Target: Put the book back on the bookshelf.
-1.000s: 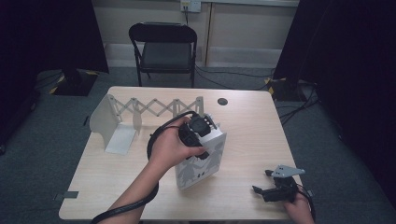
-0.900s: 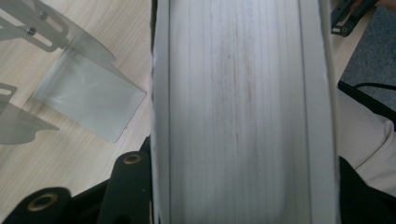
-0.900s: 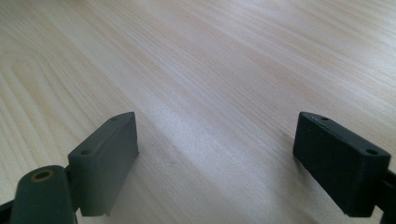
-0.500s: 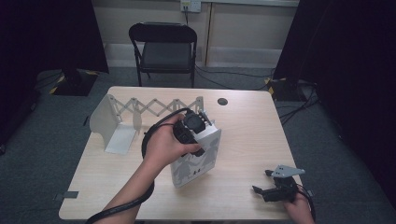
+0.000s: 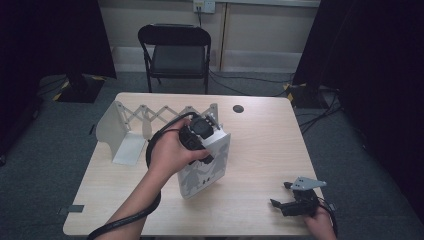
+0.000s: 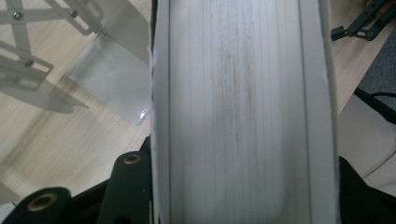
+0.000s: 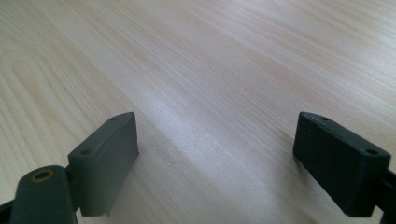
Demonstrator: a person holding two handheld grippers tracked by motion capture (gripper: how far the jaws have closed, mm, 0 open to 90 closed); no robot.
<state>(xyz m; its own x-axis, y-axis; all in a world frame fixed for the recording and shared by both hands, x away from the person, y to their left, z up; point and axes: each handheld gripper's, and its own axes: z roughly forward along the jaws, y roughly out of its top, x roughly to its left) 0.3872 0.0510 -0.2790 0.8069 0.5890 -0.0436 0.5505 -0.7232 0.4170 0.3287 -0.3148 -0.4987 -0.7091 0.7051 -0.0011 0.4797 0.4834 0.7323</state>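
Left gripper (image 5: 200, 131) sits on top of the white book (image 5: 204, 169), jaws clamped across its thickness from above. Book stands upright near worktop centre, patterned cover facing roughly 5 o'clock in the high view, top corner under the gripper at about 12 o'clock of the book. Left gripper view: page edge of the book (image 6: 243, 112) runs straight up the frame between the two black jaws, covers pressed at either side; the jaw at 7 o'clock lies flush against the cover.

Left hand (image 5: 172, 152) wraps the gripper body from the 8 o'clock side, cable looping down along the forearm.

White folding rack (image 5: 150, 122) with scissor lattice stands at 10 o'clock of the book, just beside it, not touching as far as I can tell. Its flat end plate (image 6: 109, 77) shows at 10 o'clock in the left gripper view.

Right gripper (image 5: 292, 200) rests low at the worktop's 5 o'clock corner, well apart from the book. Jaws spread wide, nothing between them, bare wood of the worktop (image 7: 210, 70) visible in the gap.

Small dark disc (image 5: 238, 108) lies on the worktop at 1 o'clock of the book, apart from it.
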